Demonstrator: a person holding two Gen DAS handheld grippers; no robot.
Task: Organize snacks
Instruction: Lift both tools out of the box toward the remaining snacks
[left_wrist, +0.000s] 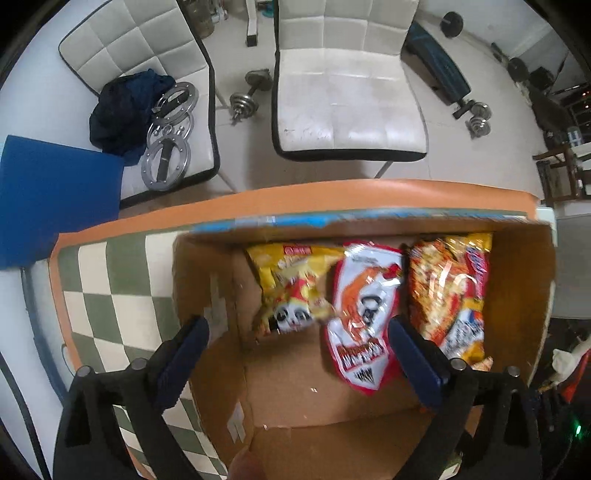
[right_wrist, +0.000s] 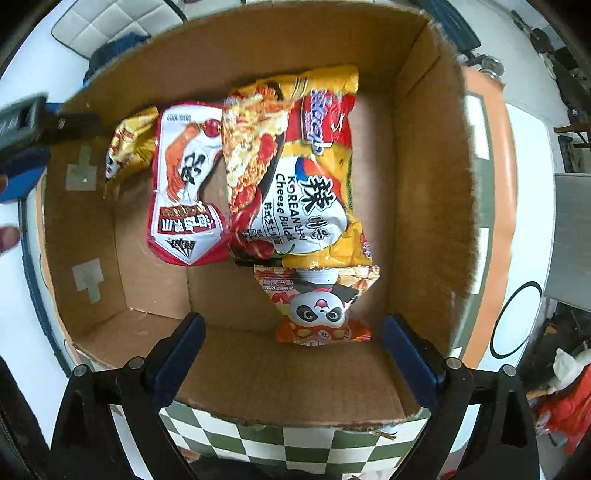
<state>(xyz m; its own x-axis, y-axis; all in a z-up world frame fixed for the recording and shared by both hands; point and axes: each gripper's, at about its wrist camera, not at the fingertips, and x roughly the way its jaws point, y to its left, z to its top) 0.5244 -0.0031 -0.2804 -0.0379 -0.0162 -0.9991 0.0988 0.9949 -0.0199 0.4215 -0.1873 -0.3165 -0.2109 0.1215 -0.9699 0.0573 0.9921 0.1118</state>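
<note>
An open cardboard box holds several snack packets. A yellow Korean cheese noodle pack lies in the middle, a white-and-red shrimp packet to its left, a yellow panda packet at the far left. An orange panda packet lies nearest my right gripper, which is open and empty above the box. My left gripper is open and empty over the box's near left side; the shrimp packet, yellow panda packet and noodle pack show there.
The box stands on a green-and-white checkered cloth with an orange border. Beyond the table are two white chairs, one with dark clothing and metal rings, and dumbbells on the floor.
</note>
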